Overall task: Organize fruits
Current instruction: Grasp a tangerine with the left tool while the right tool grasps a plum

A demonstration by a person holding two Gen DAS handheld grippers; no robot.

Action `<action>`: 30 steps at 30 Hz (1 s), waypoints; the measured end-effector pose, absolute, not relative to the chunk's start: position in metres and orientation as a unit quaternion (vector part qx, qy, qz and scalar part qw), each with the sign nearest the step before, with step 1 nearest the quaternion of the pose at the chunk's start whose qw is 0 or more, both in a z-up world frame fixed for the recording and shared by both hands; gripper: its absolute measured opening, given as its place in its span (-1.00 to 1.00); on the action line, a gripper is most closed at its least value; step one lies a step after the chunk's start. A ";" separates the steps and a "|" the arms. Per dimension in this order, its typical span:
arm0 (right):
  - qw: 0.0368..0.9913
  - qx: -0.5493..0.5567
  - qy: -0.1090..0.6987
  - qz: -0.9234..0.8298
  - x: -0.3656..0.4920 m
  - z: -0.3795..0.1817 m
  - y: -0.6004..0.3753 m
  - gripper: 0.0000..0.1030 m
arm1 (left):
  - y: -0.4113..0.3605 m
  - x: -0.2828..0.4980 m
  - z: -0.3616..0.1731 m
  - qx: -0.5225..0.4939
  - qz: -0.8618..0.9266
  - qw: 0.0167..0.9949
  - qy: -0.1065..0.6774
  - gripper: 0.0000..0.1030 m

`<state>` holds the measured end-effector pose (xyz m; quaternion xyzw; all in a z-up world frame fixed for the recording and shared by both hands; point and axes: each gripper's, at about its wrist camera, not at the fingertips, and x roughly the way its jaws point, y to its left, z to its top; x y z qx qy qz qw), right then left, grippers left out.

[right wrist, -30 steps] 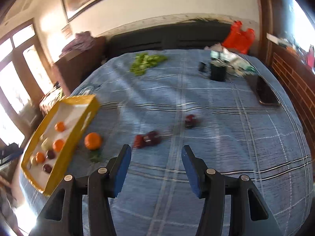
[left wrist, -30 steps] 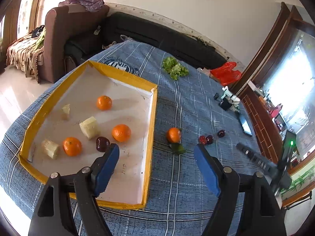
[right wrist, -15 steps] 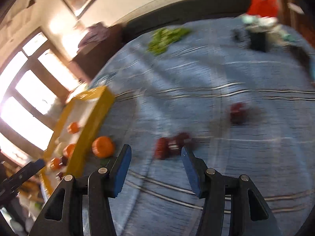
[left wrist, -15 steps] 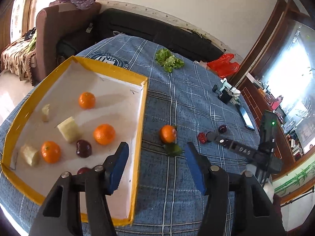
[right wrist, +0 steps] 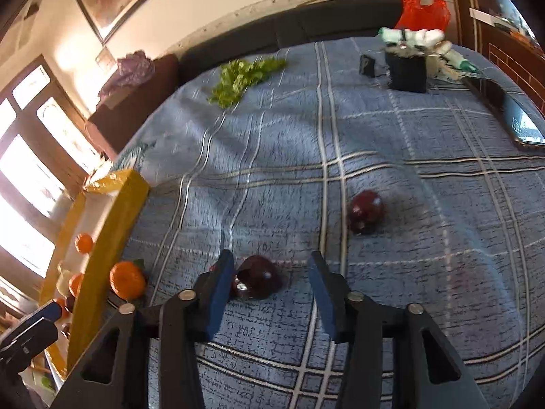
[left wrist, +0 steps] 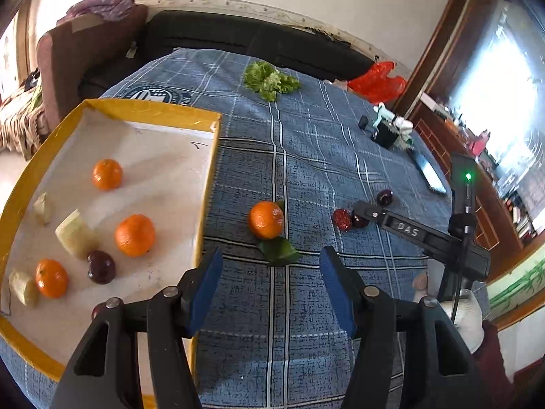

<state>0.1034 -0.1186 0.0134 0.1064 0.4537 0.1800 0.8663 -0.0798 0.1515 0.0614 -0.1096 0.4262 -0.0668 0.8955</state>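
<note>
A yellow-rimmed tray (left wrist: 204, 184) at the left holds three oranges, pale fruit chunks and a dark plum (left wrist: 101, 266). On the blue checked cloth lies a loose orange (left wrist: 266, 220) with a green leaf (left wrist: 279, 251). My left gripper (left wrist: 270, 272) stands open just short of it, nothing between its pads. In the right wrist view my right gripper (right wrist: 270, 269) is low over the cloth, its jaws closing. A dark plum (right wrist: 259, 281) sits between them by the left pad, and the right pad is still apart from it. A second plum (right wrist: 366, 211) lies farther off.
Lettuce (left wrist: 270, 81) lies at the far side of the cloth. A black box with white items (left wrist: 386, 133), a phone (left wrist: 427, 170) and a red bag (left wrist: 376, 81) are at the far right. A red fruit (left wrist: 342, 220) sits beside the plum. A sofa runs behind the table.
My left gripper moved right, off the tray toward the loose orange, and its jaws narrowed. My right gripper dropped to the cloth around the dark plum, and its jaws narrowed.
</note>
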 end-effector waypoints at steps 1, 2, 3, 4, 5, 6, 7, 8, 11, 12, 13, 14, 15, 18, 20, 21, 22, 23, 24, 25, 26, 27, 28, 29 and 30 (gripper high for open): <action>0.866 0.101 0.455 0.182 0.104 0.012 -0.115 -0.17 | 0.148 -0.076 0.059 -0.101 -0.066 0.895 0.430 0.14; 0.868 0.092 0.454 0.182 0.104 0.011 -0.110 -0.17 | 0.143 -0.072 0.057 -0.091 -0.065 0.894 0.435 0.14; 0.871 0.079 0.450 0.178 0.103 0.011 -0.106 -0.18 | 0.139 -0.066 0.055 -0.080 -0.064 0.892 0.440 0.14; 0.873 0.070 0.449 0.178 0.102 0.011 -0.103 -0.20 | 0.135 -0.059 0.050 -0.069 -0.063 0.890 0.447 0.13; 0.872 0.065 0.450 0.182 0.101 0.011 -0.100 -0.33 | 0.132 -0.054 0.048 -0.062 -0.062 0.888 0.451 0.13; 0.870 0.062 0.451 0.189 0.100 0.011 -0.098 -0.42 | 0.129 -0.048 0.044 -0.052 -0.060 0.886 0.457 0.13; 0.872 0.057 0.448 0.186 0.100 0.011 -0.097 -0.41 | 0.125 -0.041 0.039 -0.042 -0.058 0.883 0.464 0.13; 0.874 0.049 0.447 0.184 0.098 0.012 -0.096 -0.41 | 0.122 -0.035 0.036 -0.035 -0.058 0.881 0.468 0.13; 0.880 0.040 0.439 0.178 0.095 0.016 -0.097 -0.41 | 0.116 -0.018 0.028 -0.017 -0.052 0.877 0.477 0.13; 0.881 0.042 0.436 0.178 0.094 0.017 -0.099 -0.41 | 0.114 -0.014 0.026 -0.012 -0.053 0.876 0.478 0.13; 0.882 0.046 0.434 0.178 0.094 0.019 -0.101 -0.41 | 0.112 -0.010 0.025 -0.006 -0.052 0.876 0.479 0.13; 0.882 0.052 0.432 0.179 0.094 0.021 -0.105 -0.41 | 0.109 -0.006 0.022 0.005 -0.048 0.875 0.482 0.13; 0.882 0.059 0.431 0.180 0.094 0.022 -0.108 -0.41 | 0.108 -0.002 0.020 0.009 -0.046 0.872 0.487 0.13; 0.879 0.071 0.435 0.181 0.096 0.022 -0.113 -0.41 | 0.105 0.007 0.011 0.015 -0.043 0.859 0.510 0.13; 0.878 0.076 0.437 0.180 0.096 0.022 -0.115 -0.41 | 0.100 0.007 0.009 0.032 -0.033 0.860 0.508 0.12; 0.877 0.078 0.439 0.180 0.097 0.021 -0.117 -0.41 | 0.098 0.006 0.009 0.039 -0.032 0.862 0.504 0.02; 0.877 0.081 0.439 0.180 0.096 0.021 -0.118 -0.41 | 0.097 0.004 0.011 0.042 -0.029 0.866 0.498 -0.35; 0.877 0.084 0.439 0.179 0.096 0.021 -0.119 -0.41 | 0.098 0.002 0.013 0.039 -0.029 0.869 0.492 -0.35; 0.876 0.087 0.439 0.178 0.095 0.021 -0.121 -0.41 | 0.100 -0.003 0.016 0.030 -0.027 0.875 0.482 -0.35; 0.876 0.088 0.439 0.178 0.095 0.021 -0.122 -0.41 | 0.101 -0.006 0.020 0.024 -0.022 0.879 0.475 -0.35; 0.876 0.092 0.440 0.177 0.096 0.020 -0.123 -0.41 | 0.104 -0.009 0.023 0.015 -0.019 0.883 0.469 -0.35; 0.875 0.095 0.441 0.177 0.096 0.019 -0.124 -0.41 | 0.108 -0.014 0.028 0.000 -0.019 0.887 0.461 -0.35; 0.874 0.097 0.442 0.176 0.097 0.018 -0.125 -0.41 | 0.113 -0.020 0.033 -0.017 -0.018 0.891 0.454 -0.35; 0.874 0.098 0.442 0.174 0.097 0.018 -0.126 -0.41 | 0.117 -0.025 0.038 -0.030 -0.015 0.893 0.448 -0.35; 0.875 0.098 0.442 0.173 0.096 0.018 -0.126 -0.41 | 0.122 -0.032 0.043 -0.044 -0.010 0.898 0.438 -0.35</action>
